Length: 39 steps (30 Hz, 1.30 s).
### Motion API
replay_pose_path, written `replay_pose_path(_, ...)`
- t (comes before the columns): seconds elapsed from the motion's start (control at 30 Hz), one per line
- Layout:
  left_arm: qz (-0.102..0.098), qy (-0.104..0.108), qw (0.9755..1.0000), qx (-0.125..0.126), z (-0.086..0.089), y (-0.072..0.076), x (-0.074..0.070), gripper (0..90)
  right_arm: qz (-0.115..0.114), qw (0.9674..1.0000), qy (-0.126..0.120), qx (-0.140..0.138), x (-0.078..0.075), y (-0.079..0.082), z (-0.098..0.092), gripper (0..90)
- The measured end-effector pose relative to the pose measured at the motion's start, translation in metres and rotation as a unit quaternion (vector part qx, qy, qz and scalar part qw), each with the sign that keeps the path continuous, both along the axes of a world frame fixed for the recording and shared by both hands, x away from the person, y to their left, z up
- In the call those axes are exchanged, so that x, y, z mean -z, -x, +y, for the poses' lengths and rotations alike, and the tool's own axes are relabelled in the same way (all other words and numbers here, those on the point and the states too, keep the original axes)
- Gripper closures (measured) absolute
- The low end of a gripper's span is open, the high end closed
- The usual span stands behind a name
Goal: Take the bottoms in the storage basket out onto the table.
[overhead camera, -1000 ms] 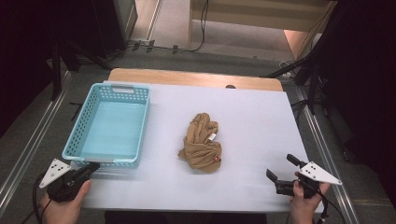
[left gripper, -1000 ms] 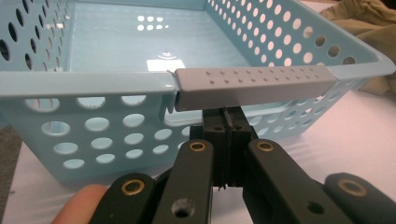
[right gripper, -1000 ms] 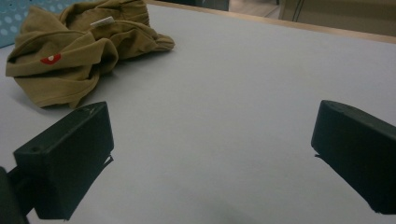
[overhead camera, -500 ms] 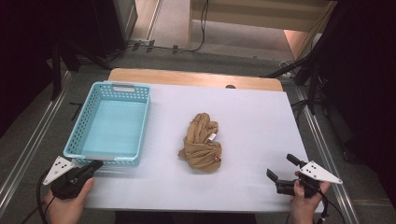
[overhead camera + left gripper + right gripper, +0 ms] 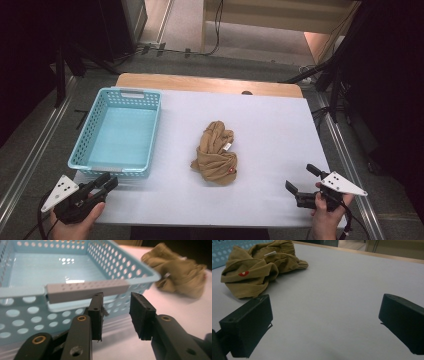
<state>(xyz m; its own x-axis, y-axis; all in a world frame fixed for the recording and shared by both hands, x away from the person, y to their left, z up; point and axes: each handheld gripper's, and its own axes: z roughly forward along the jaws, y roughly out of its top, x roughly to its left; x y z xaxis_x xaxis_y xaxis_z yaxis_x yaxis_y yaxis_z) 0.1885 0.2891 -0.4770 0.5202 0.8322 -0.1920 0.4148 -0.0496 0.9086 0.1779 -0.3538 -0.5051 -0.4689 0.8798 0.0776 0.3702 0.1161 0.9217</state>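
White table [image 5: 280,130] | tan cloth [image 5: 216,155] between spread left gripper [image 5: 106,183] and spread right gripper [image 5: 301,180]

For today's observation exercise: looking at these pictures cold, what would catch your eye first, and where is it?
A crumpled tan garment lies mid-table on the white tabletop. Left of it sits an empty light-blue perforated basket. At the near edge, the left gripper points at the basket's near wall and the right gripper hovers open at the right.

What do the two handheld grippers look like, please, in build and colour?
Each is black. The left gripper and right gripper each carry a pale grey three-cornered plate with dark dots. The jaws are flat, blocky black pads on arms with brass-coloured rivets. A dark cable trails from each.
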Motion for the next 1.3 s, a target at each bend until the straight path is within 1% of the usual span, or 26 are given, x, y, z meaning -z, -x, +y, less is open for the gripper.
replay_pose_path(0.07,-0.004,0.002,1.0,0.002,-0.002,0.004,-0.002,57.3,0.0,1.0,-0.001,0.0,0.0,0.0,0.0,0.0)
replay_pose_path(0.13,-0.007,-0.006,0.9999,0.007,-0.007,0.006,-0.004,53.0,0.001,1.0,-0.001,0.001,-0.001,0.001,0.0,0.0)
replay_pose_path(0.17,-0.008,-0.009,0.9999,0.01,-0.01,0.006,-0.005,50.5,0.001,1.0,-0.001,0.001,-0.001,0.001,0.0,0.0)
replay_pose_path(0.37,-0.023,-0.006,0.9993,0.03,-0.026,0.003,-0.012,39.8,-0.003,1.0,0.0,-0.001,-0.002,0.001,0.001,0.0)
replay_pose_path(0.43,-0.026,-0.007,0.9991,0.033,-0.031,0.0,-0.013,35.7,-0.003,1.0,0.0,-0.001,-0.002,0.001,0.001,0.0)
replay_pose_path(0.47,-0.025,-0.009,0.999,0.036,-0.033,-0.001,-0.014,34.4,-0.004,1.0,0.0,0.0,-0.002,0.001,0.001,0.0)
replay_pose_path(0.53,-0.029,-0.015,0.9988,0.036,-0.038,-0.005,-0.016,28.8,-0.003,1.0,0.0,0.0,-0.002,0.001,0.001,0.0)
replay_pose_path(0.6,-0.029,-0.013,0.9987,0.039,-0.042,-0.009,-0.018,25.9,-0.004,1.0,0.001,0.001,-0.002,0.001,0.001,0.0)
replay_pose_path(0.63,-0.027,-0.015,0.9988,0.038,-0.044,-0.01,-0.019,21.9,-0.004,1.0,0.001,0.001,-0.002,0.001,0.001,0.0)
replay_pose_path(0.7,-0.021,-0.021,0.9983,0.05,-0.051,-0.016,-0.02,11.7,-0.004,1.0,-0.001,0.002,-0.002,0.001,0.0,0.0)
replay_pose_path(0.77,-0.025,-0.019,0.9981,0.053,-0.055,-0.02,-0.02,8.9,-0.004,1.0,-0.001,0.003,-0.003,0.002,0.0,0.0)
replay_pose_path(0.83,-0.025,-0.015,0.998,0.055,-0.059,-0.024,-0.021,5.7,-0.006,1.0,0.0,0.001,-0.003,0.002,0.0,0.0)
replay_pose_path(0.9,-0.025,-0.01,0.9978,0.06,-0.062,-0.029,-0.021,0.0,-0.006,1.0,0.0,0.002,-0.003,0.002,0.0,0.0)
replay_pose_path(0.97,-0.029,-0.002,0.9977,0.062,-0.065,-0.034,-0.022,0.0,-0.009,1.0,0.001,0.001,-0.003,0.002,0.0,0.0)
replay_pose_path(1.0,-0.03,-0.004,0.9979,0.058,-0.066,-0.036,-0.022,0.0,-0.007,1.0,-0.001,0.003,-0.004,0.002,-0.001,0.0)
replay_pose_path(1.07,-0.03,-0.009,0.9972,0.068,-0.068,-0.04,-0.021,0.0,-0.008,1.0,-0.002,0.004,-0.003,0.002,-0.002,0.0)
replay_pose_path(1.1,-0.03,-0.014,0.9975,0.063,-0.07,-0.042,-0.02,0.0,-0.006,1.0,-0.003,0.005,-0.003,0.003,-0.003,0.0)
replay_pose_path(1.17,-0.026,-0.016,0.9973,0.067,-0.072,-0.045,-0.018,0.0,-0.006,1.0,-0.003,0.006,-0.003,0.003,-0.005,0.0)
replay_pose_path(1.23,-0.023,-0.025,0.9972,0.067,-0.075,-0.046,-0.015,0.0,-0.005,1.0,-0.003,0.007,-0.002,0.003,-0.006,0.0)
replay_pose_path(1.27,-0.028,-0.032,0.9969,0.066,-0.076,-0.045,-0.014,0.0,-0.006,1.0,-0.002,0.007,-0.002,0.002,-0.006,0.0)
replay_pose_path(1.3,-0.028,-0.031,0.9968,0.067,-0.076,-0.045,-0.014,0.0,-0.005,1.0,-0.002,0.008,-0.001,0.002,-0.006,0.0)
